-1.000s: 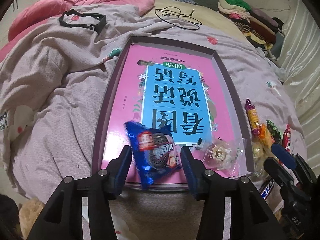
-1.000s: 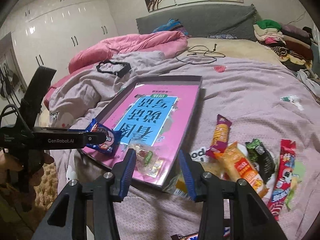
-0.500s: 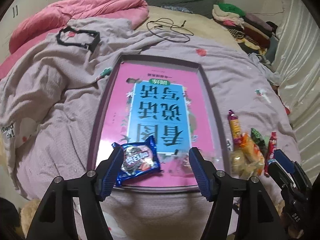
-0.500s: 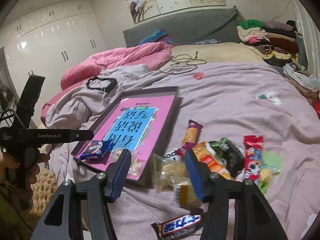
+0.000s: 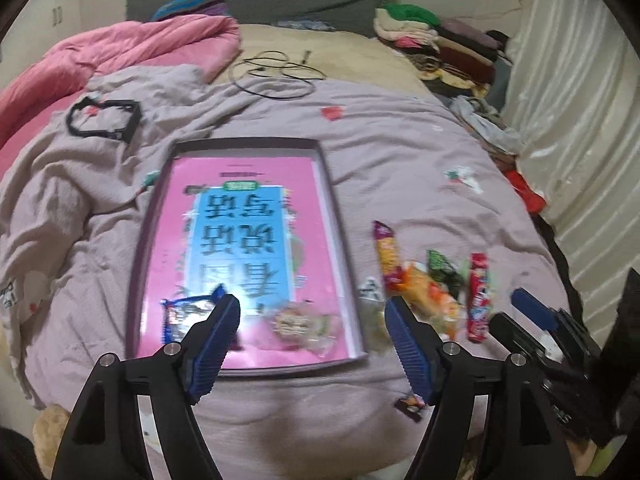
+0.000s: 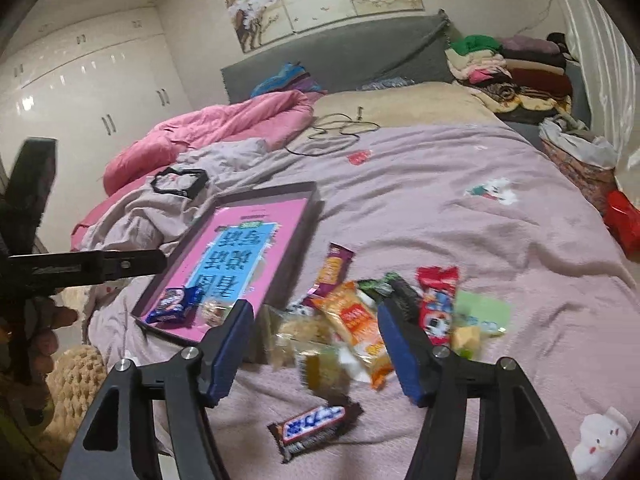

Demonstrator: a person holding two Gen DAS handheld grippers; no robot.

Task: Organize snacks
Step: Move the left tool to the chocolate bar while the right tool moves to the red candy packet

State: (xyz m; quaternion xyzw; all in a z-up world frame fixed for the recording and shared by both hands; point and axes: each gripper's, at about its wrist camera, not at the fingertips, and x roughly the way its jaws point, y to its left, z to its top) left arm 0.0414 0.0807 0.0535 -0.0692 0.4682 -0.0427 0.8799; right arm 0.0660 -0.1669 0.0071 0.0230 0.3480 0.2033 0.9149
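A shallow purple tray (image 5: 336,216) with a pink and blue printed base lies on the bed; it also shows in the right wrist view (image 6: 308,216). In its near end lie a blue cookie packet (image 5: 184,314) (image 6: 172,304) and a clear-wrapped pastry (image 5: 300,324) (image 6: 214,310). A heap of snack packets (image 5: 432,288) (image 6: 360,312) lies right of the tray. A dark chocolate bar (image 6: 316,426) lies nearest. My left gripper (image 5: 312,322) is open and empty above the tray's near edge. My right gripper (image 6: 316,326) is open and empty over the heap.
The bed has a lilac cover (image 6: 460,208) and a pink duvet (image 5: 120,52) at the back left. A black strap (image 5: 104,120) and a black cable (image 5: 276,76) lie beyond the tray. Folded clothes (image 6: 516,68) are stacked at the back right.
My left gripper let go of the blue cookie packet, which now lies in the tray, and drew back and up. My right gripper moved right from the tray to over the snack heap.
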